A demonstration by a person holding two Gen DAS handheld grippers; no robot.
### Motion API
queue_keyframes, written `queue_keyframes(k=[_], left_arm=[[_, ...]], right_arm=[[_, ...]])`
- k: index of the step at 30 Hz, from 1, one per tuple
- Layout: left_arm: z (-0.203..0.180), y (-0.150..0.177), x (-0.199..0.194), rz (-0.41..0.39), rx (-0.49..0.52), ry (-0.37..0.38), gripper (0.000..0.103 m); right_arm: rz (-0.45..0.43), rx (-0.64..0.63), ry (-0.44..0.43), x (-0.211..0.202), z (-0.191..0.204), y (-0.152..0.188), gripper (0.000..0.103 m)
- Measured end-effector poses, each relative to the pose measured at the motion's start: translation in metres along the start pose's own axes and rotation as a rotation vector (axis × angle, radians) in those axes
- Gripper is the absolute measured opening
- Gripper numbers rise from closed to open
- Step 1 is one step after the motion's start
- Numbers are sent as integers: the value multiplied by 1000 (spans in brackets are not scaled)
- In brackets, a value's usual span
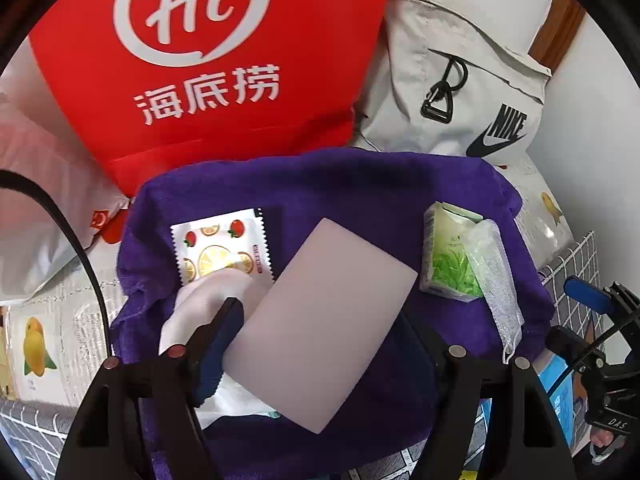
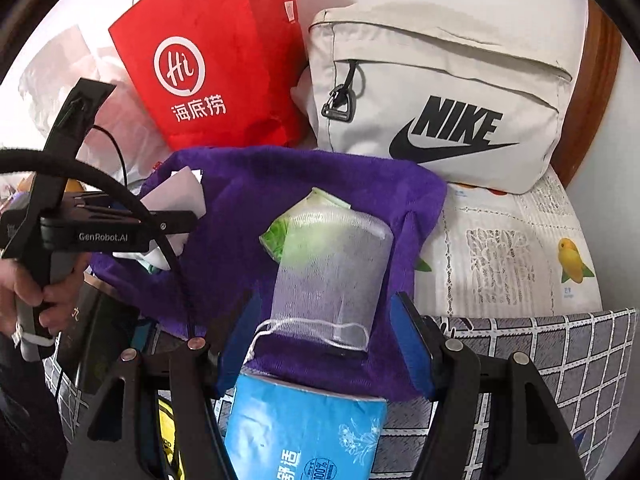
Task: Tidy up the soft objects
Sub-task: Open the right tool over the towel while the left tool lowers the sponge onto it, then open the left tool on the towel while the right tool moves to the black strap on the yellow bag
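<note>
From the left wrist, a pale card [image 1: 328, 320] covers the right finger of the left gripper [image 1: 320, 344], so whether the pads press on the card cannot be told. The card also hides part of a white cloth [image 1: 200, 308] and one corner of the fruit-print packet [image 1: 220, 246]. The red bag [image 1: 208, 60] is cut off at the top edge. From the right wrist, a mesh pouch [image 2: 332, 276] veils most of the green tissue pack [image 2: 280, 236]; the blue tissue pack [image 2: 304, 428] runs off the bottom edge, its print only partly legible. The person's hand [image 2: 36, 292] is cropped at the left edge.
</note>
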State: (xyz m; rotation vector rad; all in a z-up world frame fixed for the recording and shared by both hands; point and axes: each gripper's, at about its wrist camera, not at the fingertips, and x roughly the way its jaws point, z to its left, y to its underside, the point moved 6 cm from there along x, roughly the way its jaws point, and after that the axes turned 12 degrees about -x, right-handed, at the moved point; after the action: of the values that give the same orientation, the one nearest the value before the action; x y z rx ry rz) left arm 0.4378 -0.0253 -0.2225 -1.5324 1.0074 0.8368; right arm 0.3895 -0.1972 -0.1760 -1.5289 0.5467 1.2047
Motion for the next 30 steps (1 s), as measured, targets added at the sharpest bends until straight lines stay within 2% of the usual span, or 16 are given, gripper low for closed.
queue_keyframes(k=[5, 12, 17, 26, 30], left_arm=[[-1, -2, 1, 21, -12, 47, 82], [8, 3, -9, 33, -37, 30, 82], [16, 10, -30, 13, -43, 23, 82], [32, 38, -66, -14, -71, 32, 82], [43, 55, -86, -34, -83, 31, 82]], right_arm=[[3, -4, 4, -1, 2, 4, 67], [-15, -13, -2, -15, 12, 9, 67], [-33, -41, -15, -33, 31, 18, 67], [-20, -155, -137, -49, 108, 50, 67], [24, -216, -204, -41, 148, 67, 67]])
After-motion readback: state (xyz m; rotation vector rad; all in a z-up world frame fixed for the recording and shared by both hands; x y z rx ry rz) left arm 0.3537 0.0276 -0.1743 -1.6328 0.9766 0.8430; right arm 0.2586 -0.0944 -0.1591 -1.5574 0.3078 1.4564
